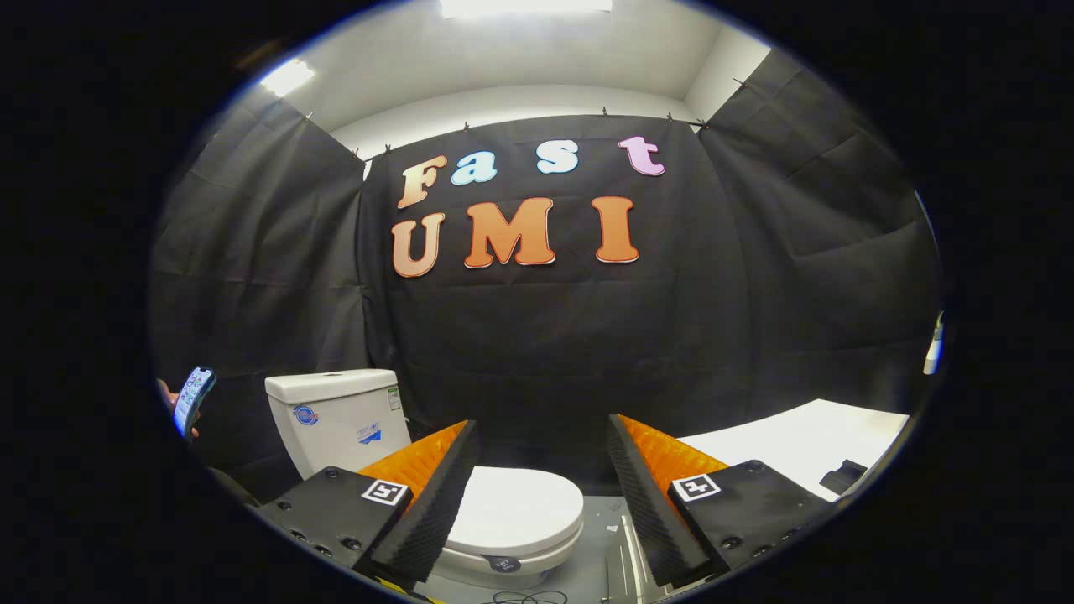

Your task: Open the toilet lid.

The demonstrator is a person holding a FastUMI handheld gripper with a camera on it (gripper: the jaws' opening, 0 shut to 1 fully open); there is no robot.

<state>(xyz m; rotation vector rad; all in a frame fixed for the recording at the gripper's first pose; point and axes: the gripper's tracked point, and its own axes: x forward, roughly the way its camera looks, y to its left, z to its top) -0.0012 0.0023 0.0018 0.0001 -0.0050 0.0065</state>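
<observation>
Toilet lid (522, 507) lies closed and flat on the bowl, partly between and below the fingers, cistern (336, 419) behind. Recommended: lower to the lid's front lip, hook one finger beneath, lift in an arc toward the cistern. Tongs (541, 470) spread wide, holding nothing, poised level above the lid.

Toilets: one white ceramic toilet (503, 520), with one closed oval lid (516, 510) and one boxy white tank (336, 419).
Gripper (541, 436): one, two fingers spread wide apart, holding nothing.
Phones: one slim phone (193, 398) in one hand.
Tables: one white flat tabletop (805, 445), carrying perhaps one small black object (843, 476).
</observation>
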